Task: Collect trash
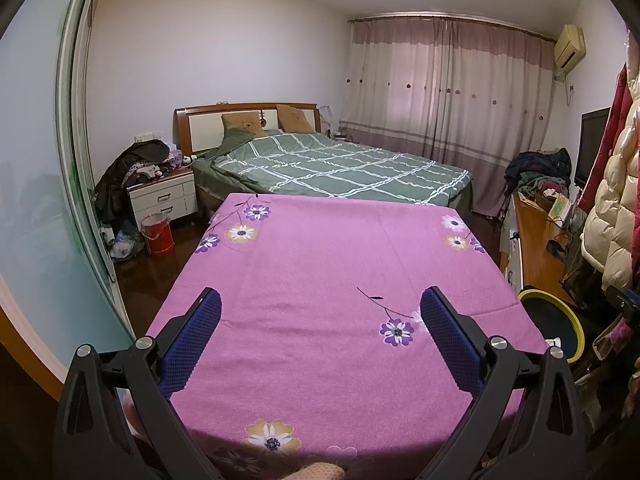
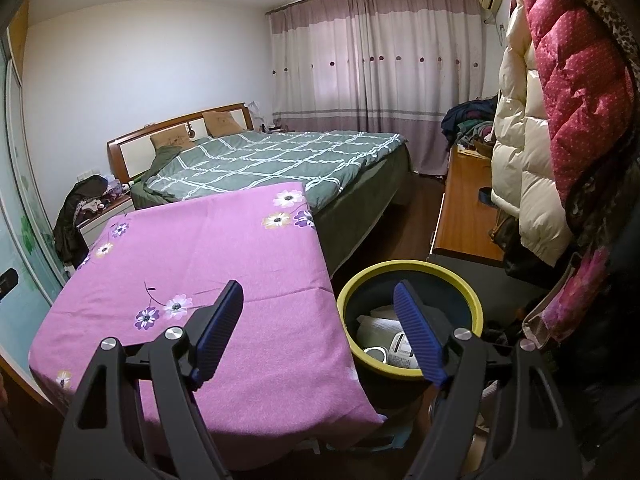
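Nearest the lens in the left wrist view, the left hand-held gripper (image 1: 320, 340) hovers with its jaws spread wide and nothing between them, over a counter (image 1: 320, 248) draped in pink flowered cloth that carries no trash anywhere on its visible top. Far left on the floor, beside the nightstand (image 1: 164, 196), stands a red bucket (image 1: 158, 234) with some crumpled clutter next to it; whether that clutter is rubbish cannot be told at this size. Moving right, the green checked bed (image 1: 340, 172) lies beyond the counter, and at the counter's right edge only a sliver of the yellow-rimmed bin (image 1: 568, 320) shows. The right wrist view gives what the left cannot: the bin's inside, where collected trash (image 2: 384, 332) already sits, white paper and what looks like a small container or two. The right hand-held gripper (image 2: 320, 336) is likewise wide and empty, its left finger over the cloth's right edge and its right finger in front of the bin's mouth. So the bin lies below and just right of the right hand, which is clearly the nearer one; its opening faces straight up, so any drop would come from above. With the counter bare, the job looks close to finished, unless the far-left floor clutter counts.
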